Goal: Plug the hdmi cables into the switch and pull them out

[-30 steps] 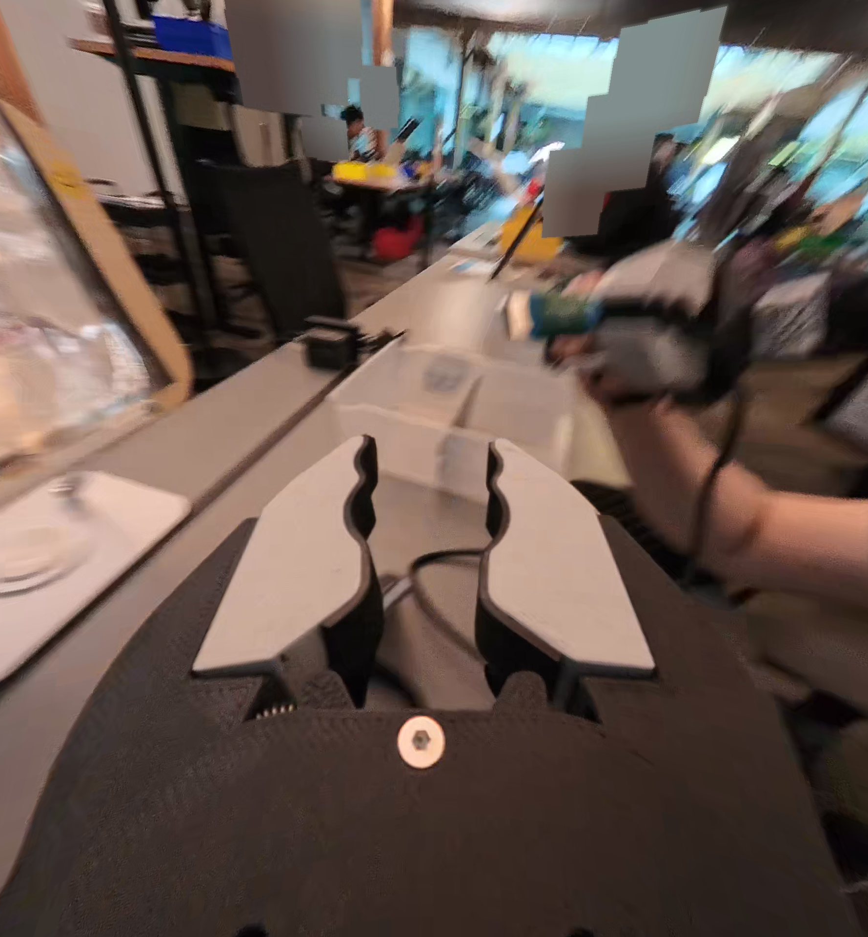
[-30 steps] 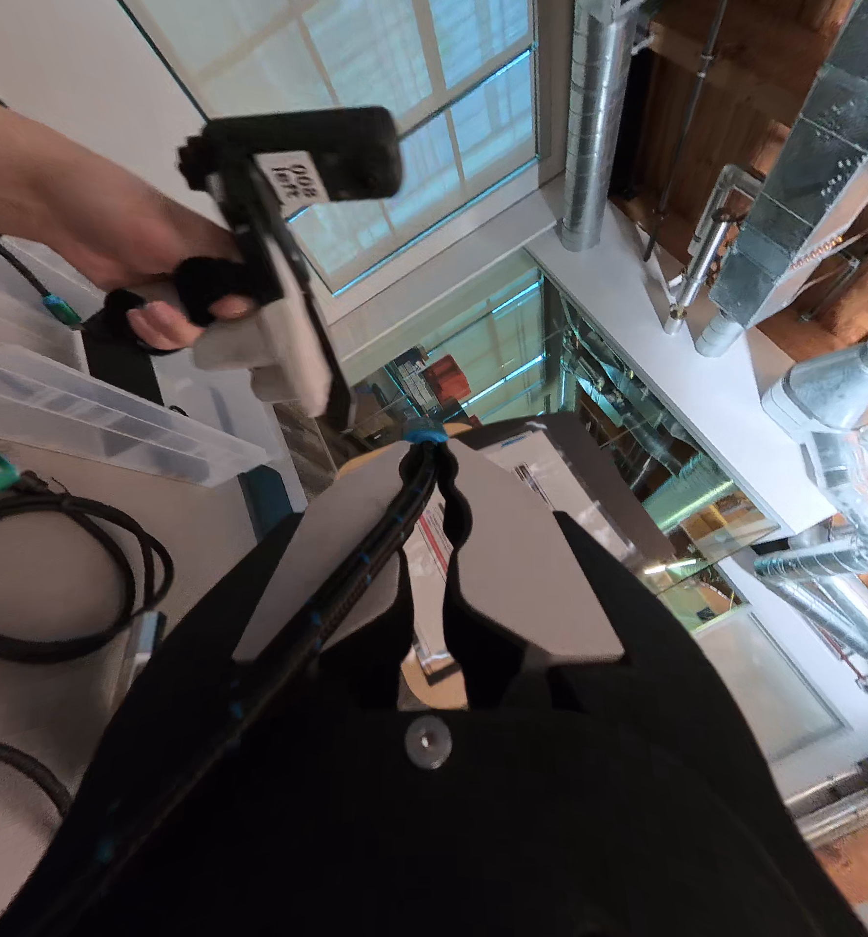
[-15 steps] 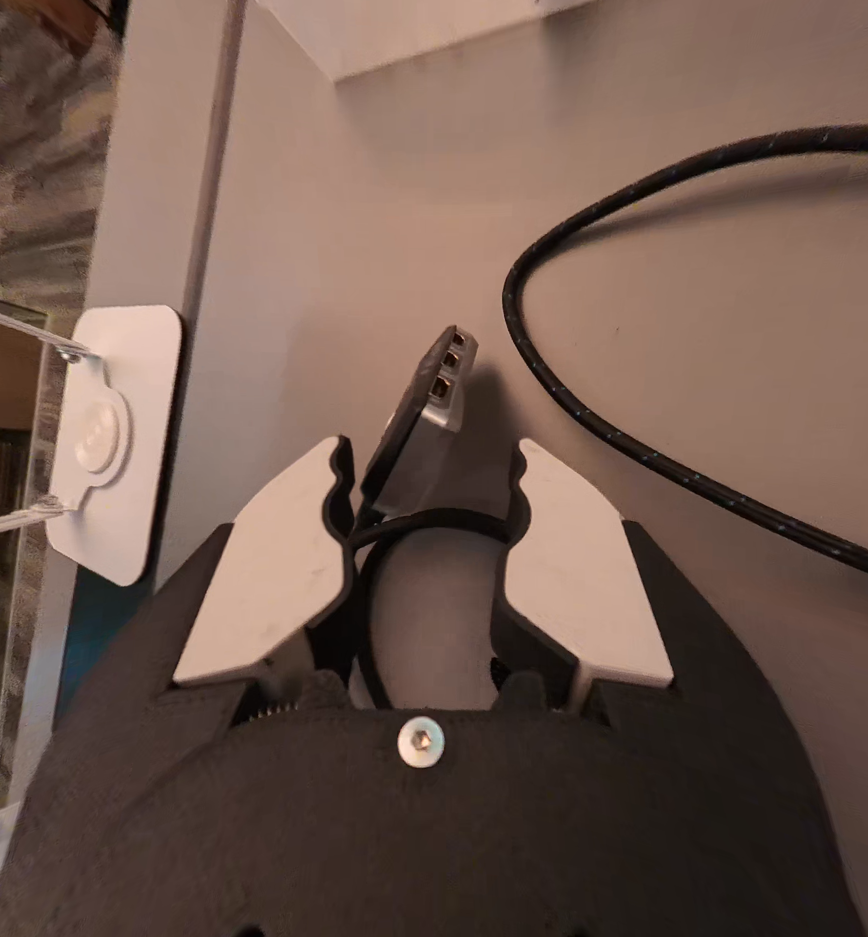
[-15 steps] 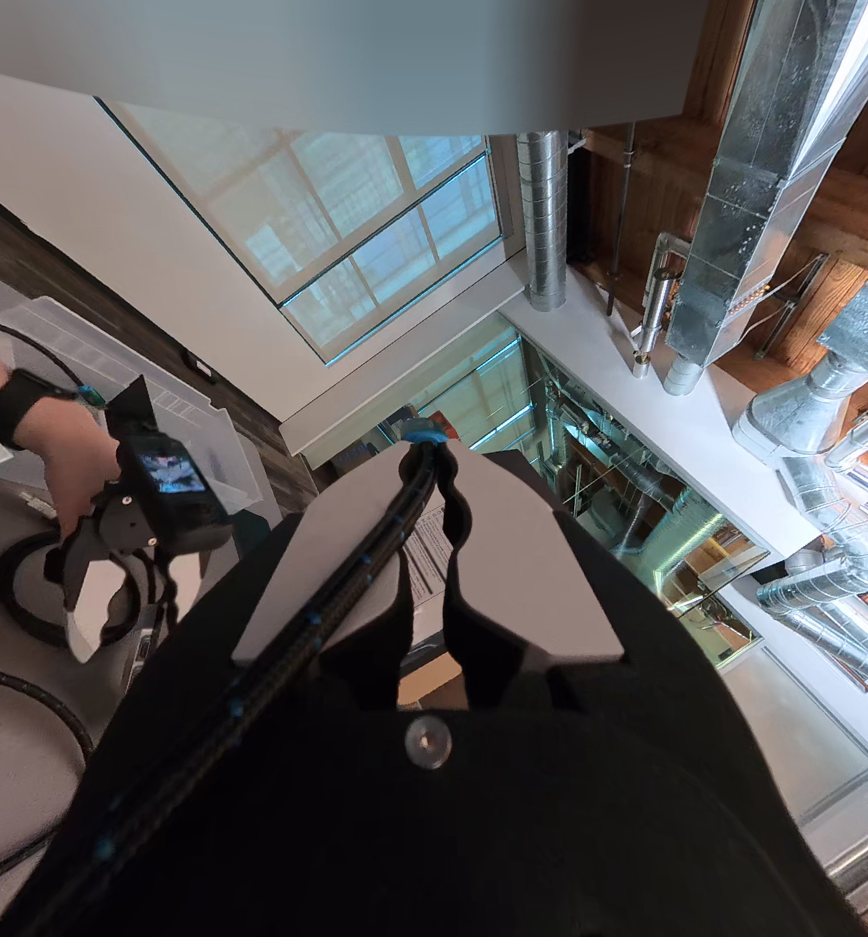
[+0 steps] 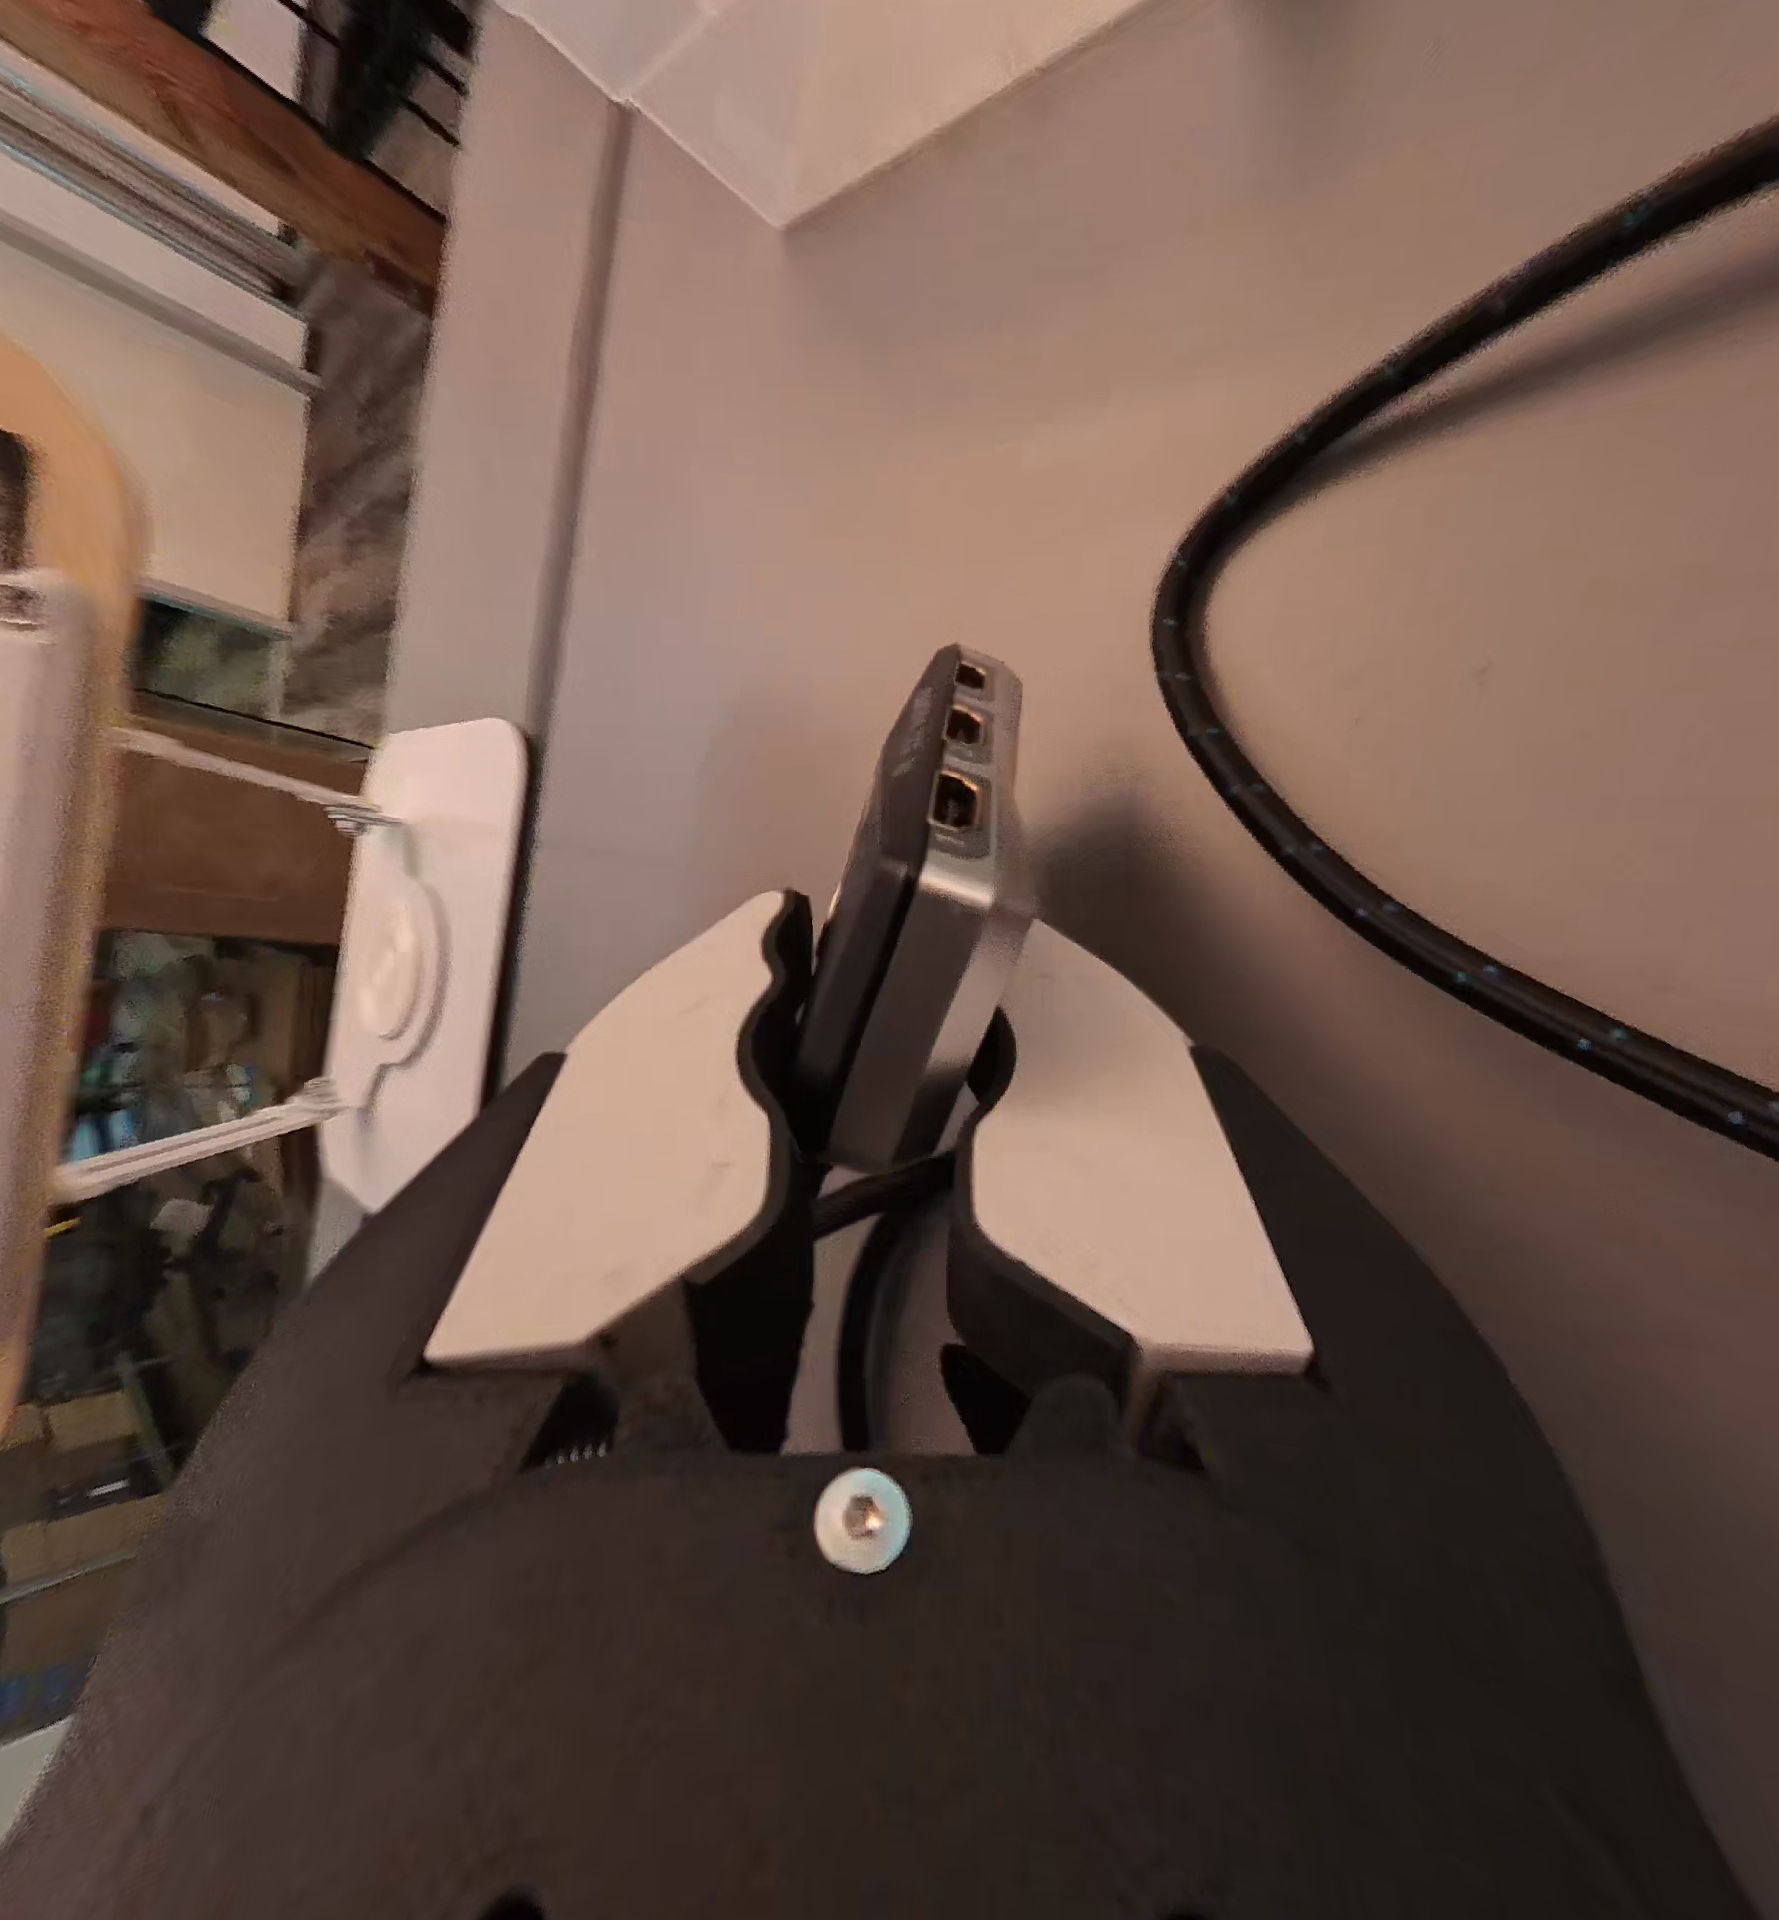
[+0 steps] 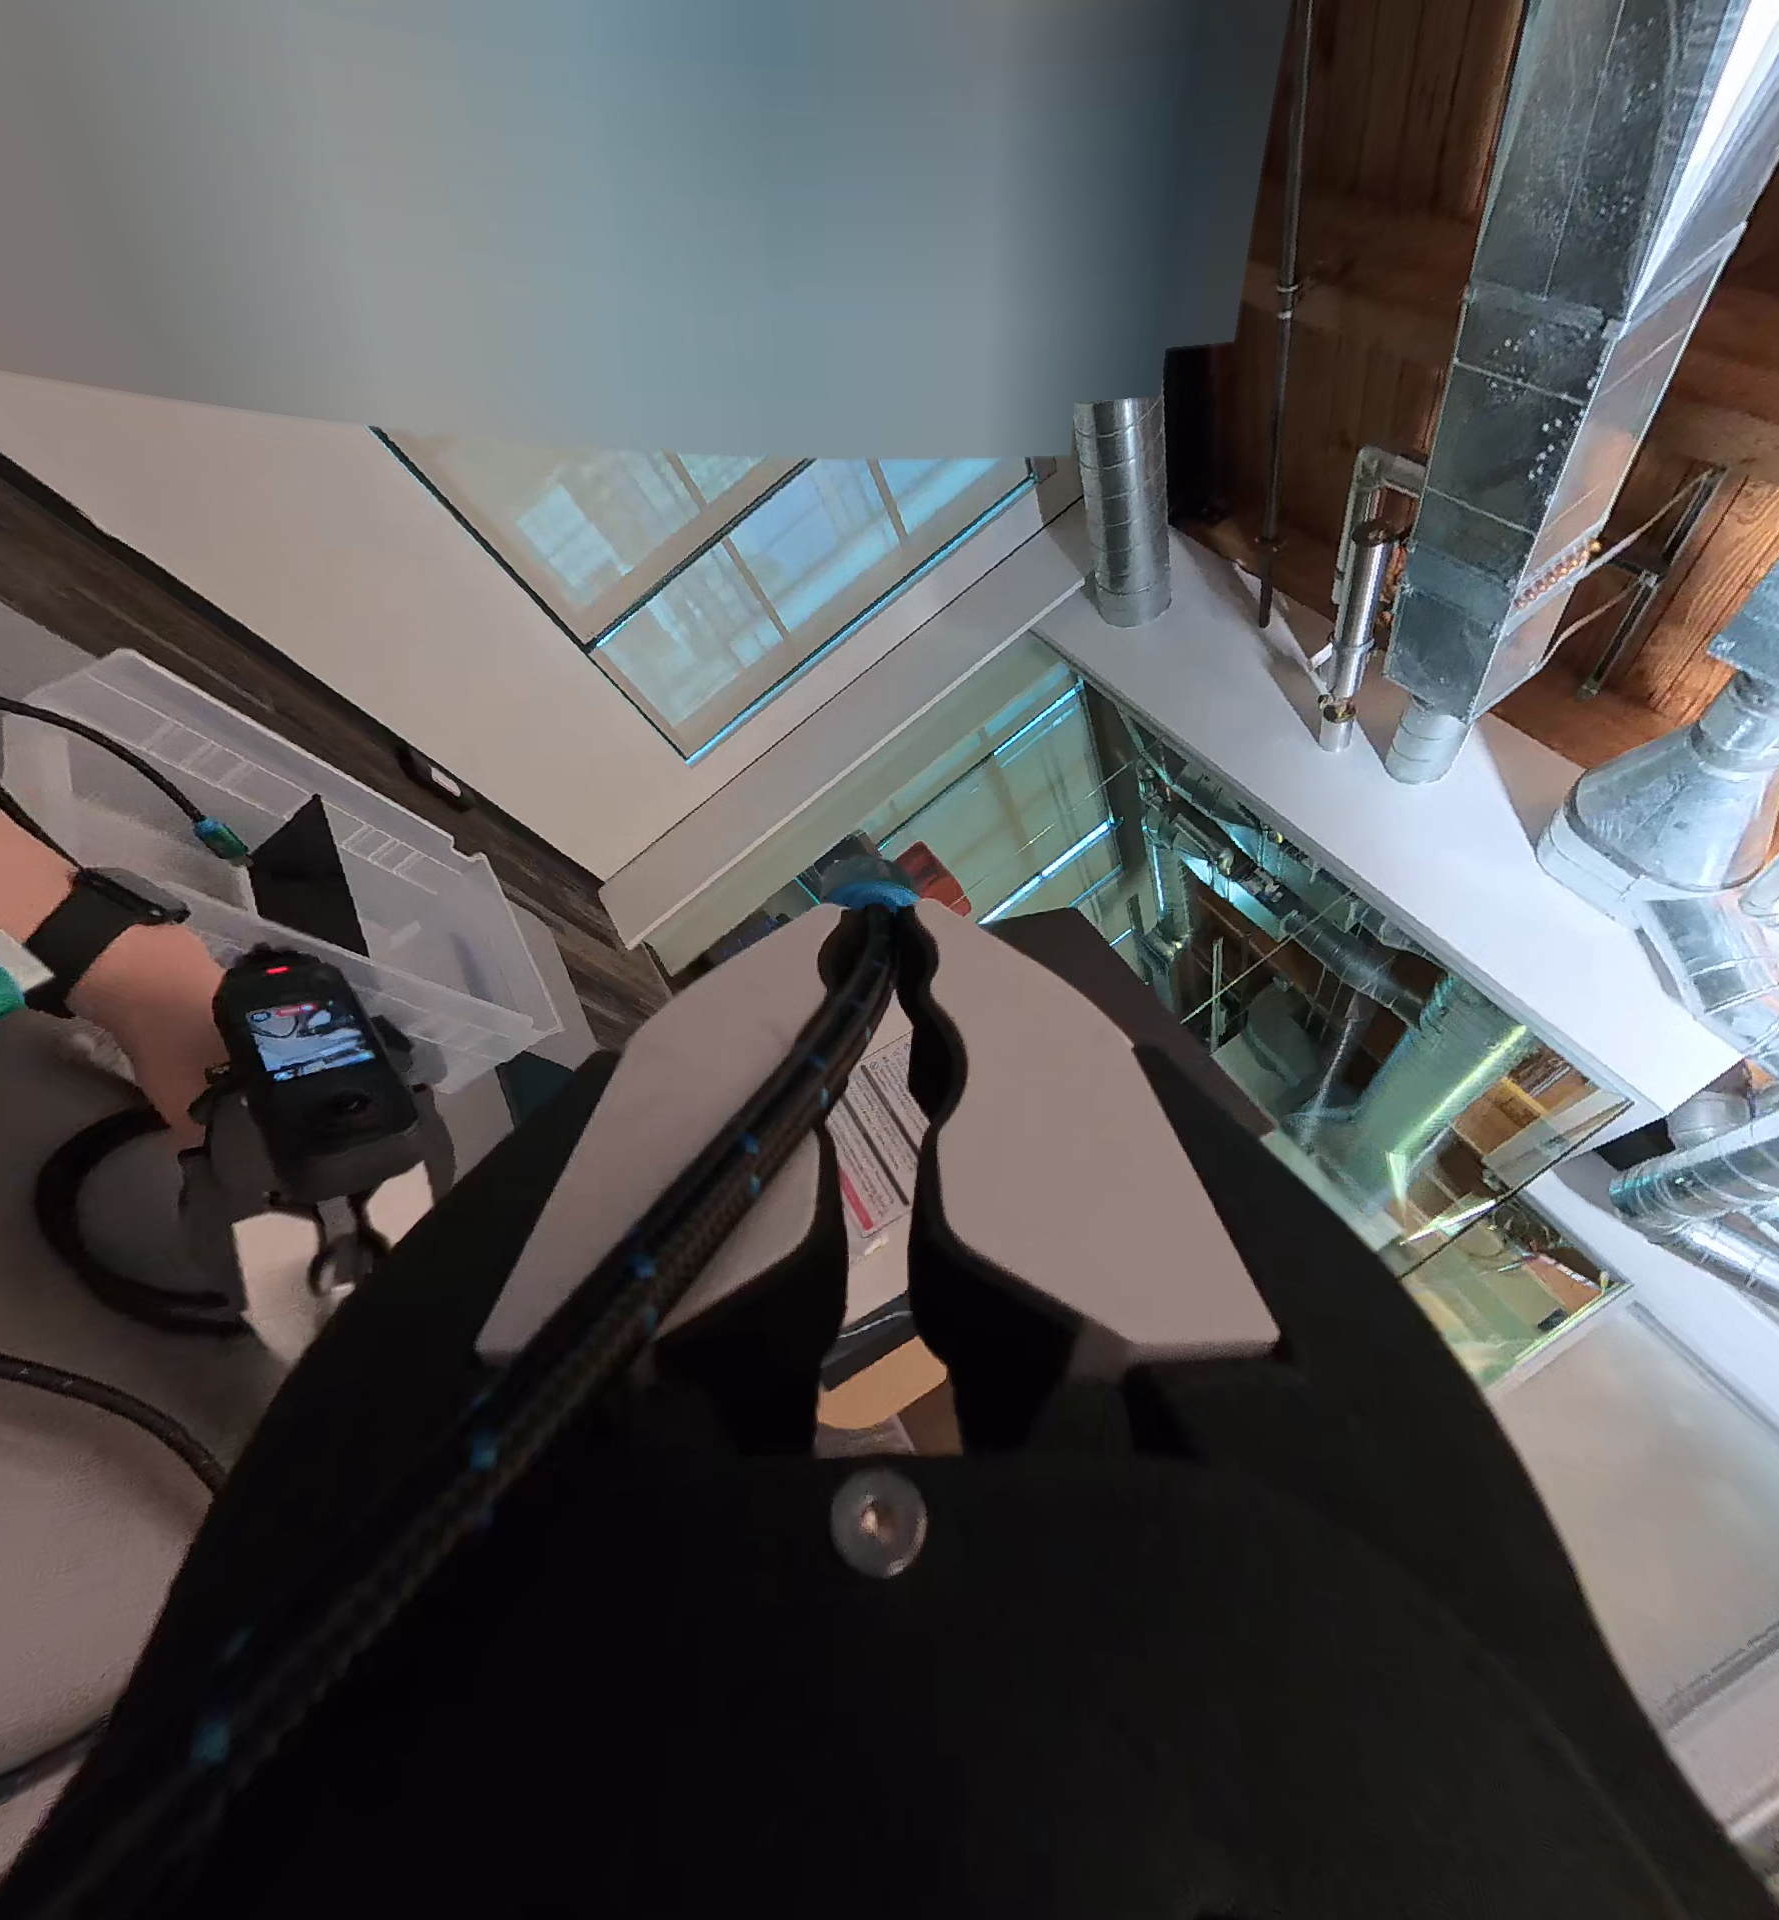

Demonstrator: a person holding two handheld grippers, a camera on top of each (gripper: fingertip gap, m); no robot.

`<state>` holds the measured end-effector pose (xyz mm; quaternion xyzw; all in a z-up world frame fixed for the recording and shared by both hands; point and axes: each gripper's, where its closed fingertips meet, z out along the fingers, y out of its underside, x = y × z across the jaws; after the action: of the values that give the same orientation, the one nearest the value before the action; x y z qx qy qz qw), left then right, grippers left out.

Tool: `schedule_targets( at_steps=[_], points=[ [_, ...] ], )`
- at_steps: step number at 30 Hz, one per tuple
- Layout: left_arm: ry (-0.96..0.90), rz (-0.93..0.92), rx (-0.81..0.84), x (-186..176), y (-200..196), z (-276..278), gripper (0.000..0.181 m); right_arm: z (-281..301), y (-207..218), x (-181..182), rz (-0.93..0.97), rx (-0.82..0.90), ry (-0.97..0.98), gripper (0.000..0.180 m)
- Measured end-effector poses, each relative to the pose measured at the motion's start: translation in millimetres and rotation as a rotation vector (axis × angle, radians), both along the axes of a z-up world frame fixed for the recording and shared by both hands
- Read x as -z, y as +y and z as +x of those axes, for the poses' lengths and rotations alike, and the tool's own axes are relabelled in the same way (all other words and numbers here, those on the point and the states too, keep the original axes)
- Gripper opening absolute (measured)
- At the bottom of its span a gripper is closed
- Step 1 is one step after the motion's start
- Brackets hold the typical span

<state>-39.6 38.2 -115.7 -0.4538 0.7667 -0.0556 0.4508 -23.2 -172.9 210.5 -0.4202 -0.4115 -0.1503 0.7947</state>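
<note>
Closing on the switch [image 5: 911, 925], your left gripper [image 5: 890, 1023] now clamps its near end, where half a second ago it stood released around it. Three ports face away, empty. Your right gripper [image 6: 880, 971] stays clenched on the HDMI cable [image 6: 719, 1174], raised, unplugged.

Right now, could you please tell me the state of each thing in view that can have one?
Left tool: shut on the switch.
Switch: tilted on edge off the table, three ports facing away, all empty.
Right tool: shut on the cable.
Cable: unplugged, blue-collared end at the fingertips, pointing upward.
Bin: clear, on the table.
</note>
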Motion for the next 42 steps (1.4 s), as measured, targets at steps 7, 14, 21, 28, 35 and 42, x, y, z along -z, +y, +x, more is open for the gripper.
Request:
schedule_targets(
  at_steps=[7,14,21,28,35,42],
  points=[
    [-0.378,0.143,-0.104,-115.0,14.3,-23.3,0.023,-0.9,12.0,5.6,-0.133,-0.242,0.159,0.006],
    [-0.586,0.362,-0.118,-193.7,-0.1,-55.1,0.022,-14.9,59.0,28.6,-0.297,-0.248,0.22,0.007],
    [-0.607,0.529,-0.122,-222.8,-15.2,-70.6,0.022,-36.5,104.2,57.4,-0.495,-0.237,0.309,0.007],
    [-0.625,0.623,-0.108,-232.7,-24.2,-75.3,0.023,-39.7,117.2,60.6,-0.587,-0.35,0.483,0.007],
    [-0.612,0.655,-0.099,-232.5,-28.6,-73.7,0.023,-38.4,128.5,69.1,-0.588,-0.301,0.485,0.007],
    [-0.598,0.666,-0.085,-229.8,-33.5,-69.7,0.023,-35.2,129.2,70.0,-0.597,-0.299,0.495,0.007]
  ],
)
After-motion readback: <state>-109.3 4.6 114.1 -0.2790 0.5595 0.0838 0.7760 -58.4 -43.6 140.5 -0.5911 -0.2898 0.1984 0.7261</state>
